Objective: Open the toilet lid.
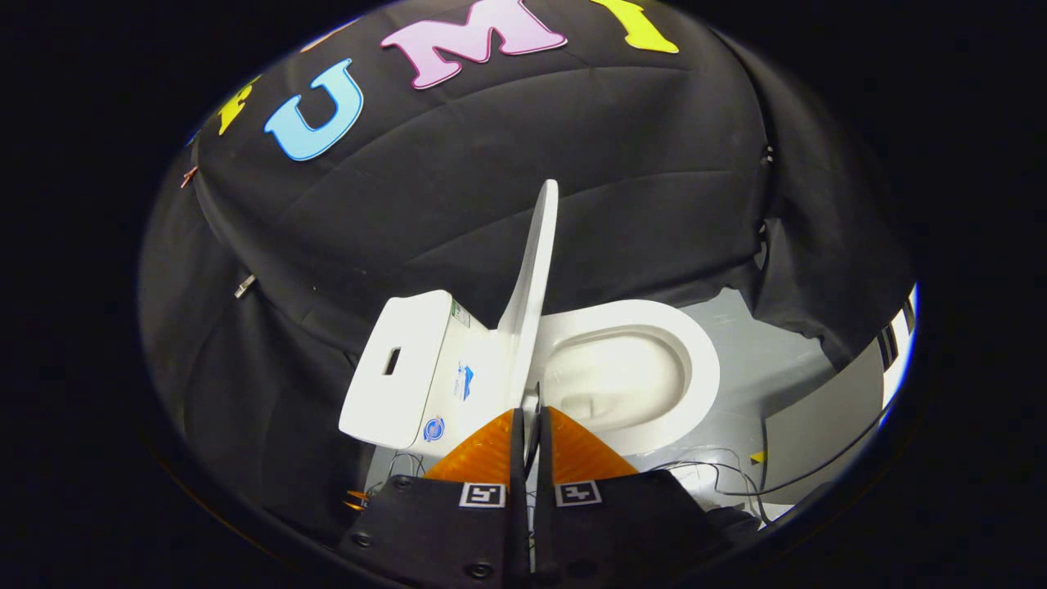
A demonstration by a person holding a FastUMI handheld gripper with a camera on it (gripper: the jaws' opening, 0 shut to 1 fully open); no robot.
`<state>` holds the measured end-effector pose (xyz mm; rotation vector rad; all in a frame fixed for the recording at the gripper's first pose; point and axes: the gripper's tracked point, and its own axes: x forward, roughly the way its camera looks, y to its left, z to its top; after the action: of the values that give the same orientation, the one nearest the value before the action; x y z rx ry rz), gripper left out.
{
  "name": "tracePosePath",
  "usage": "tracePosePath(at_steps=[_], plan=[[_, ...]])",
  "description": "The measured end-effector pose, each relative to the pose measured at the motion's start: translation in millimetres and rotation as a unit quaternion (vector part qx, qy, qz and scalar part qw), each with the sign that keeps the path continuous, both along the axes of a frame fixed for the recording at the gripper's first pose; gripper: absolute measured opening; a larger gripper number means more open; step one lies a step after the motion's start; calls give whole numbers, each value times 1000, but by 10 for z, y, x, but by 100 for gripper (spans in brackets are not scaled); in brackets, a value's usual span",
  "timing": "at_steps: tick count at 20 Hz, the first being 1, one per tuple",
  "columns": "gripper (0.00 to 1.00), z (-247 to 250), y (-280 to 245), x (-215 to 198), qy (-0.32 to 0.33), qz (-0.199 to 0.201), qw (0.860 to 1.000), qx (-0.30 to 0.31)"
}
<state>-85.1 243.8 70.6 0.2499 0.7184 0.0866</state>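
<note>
White plastic is what your fingers (532,425) are pinched on: they stand drawn together on the near edge of the toilet lid (533,270), with only a thin slit showing between them, and the lid's edge runs down into that slit. The lid itself stands almost upright, seen edge-on, rising from the hinge line between the tank (409,368) and the open seat and bowl (634,372).

Your main risk, as I judge it, is letting go too soon. If the lid is not yet past its balance point toward the tank, it could fall back onto the seat with a slam. The hold is narrow and on a smooth edge, so a sideways twist of your wrist could also slide the fingers off or strain the hinge.

Your hand seems to hold the tool tipped downward and aimed along the lid's plane from above, with the tank on one side of the lid and the bowl on the other. Cables (720,474) trail on the floor (761,360) beyond the bowl.
</note>
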Motion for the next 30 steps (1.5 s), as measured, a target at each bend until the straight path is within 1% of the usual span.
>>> tracePosePath(at_steps=[10, 13, 16, 19, 24, 30], plan=[[8, 185, 651, 20, -1, 19, 998, -61], [8, 211, 843, 12, -7, 26, 995, -94], [8, 241, 977, -2, -12, 24, 992, -123], [8, 247, 1183, -29, -17, 35, 988, -150], [8, 273, 1477, -25, -21, 39, 986, -160], [8, 278, 1804, -30, -27, 39, 980, -192]])
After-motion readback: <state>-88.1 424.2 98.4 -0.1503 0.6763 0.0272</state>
